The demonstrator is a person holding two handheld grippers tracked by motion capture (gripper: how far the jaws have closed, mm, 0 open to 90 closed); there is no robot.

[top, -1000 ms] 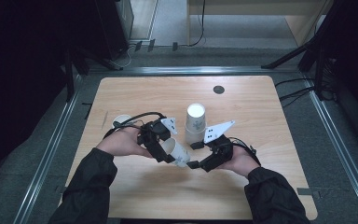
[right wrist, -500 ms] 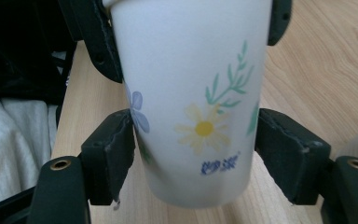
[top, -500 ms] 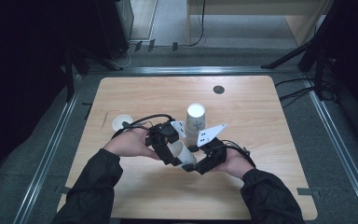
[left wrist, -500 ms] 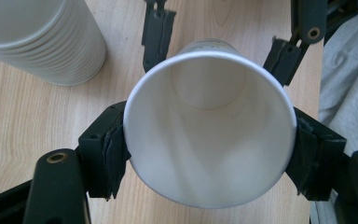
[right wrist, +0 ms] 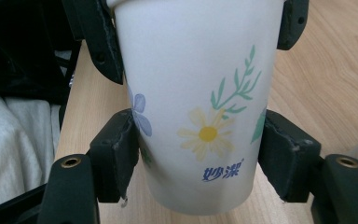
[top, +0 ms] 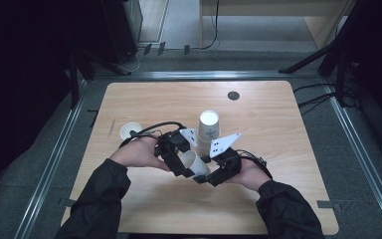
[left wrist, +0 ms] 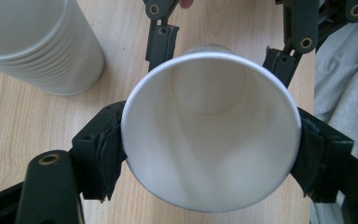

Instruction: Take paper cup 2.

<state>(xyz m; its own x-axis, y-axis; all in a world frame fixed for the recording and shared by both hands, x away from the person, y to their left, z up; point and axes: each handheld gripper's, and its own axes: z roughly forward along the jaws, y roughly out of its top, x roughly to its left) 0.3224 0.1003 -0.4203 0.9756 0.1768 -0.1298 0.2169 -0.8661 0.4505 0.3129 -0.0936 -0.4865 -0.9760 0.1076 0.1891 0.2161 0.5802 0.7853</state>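
**Paper cup held between both claws**

The paper cup (top: 195,163) lies tipped above the tabletop (top: 278,149), before the cup stack (top: 208,130). The right claw (right wrist: 200,158), just closing, clamps its base; the left claw (left wrist: 209,154), just opening, still touches its rim.

White paper cup (right wrist: 198,93) w/ yellow daisy, pale blue flower, green sprig & blue lettering, plain white inside; white cup stack (left wrist: 37,44); black claws; light wood-grain bench (top: 278,119); black sleeves (top: 97,199).
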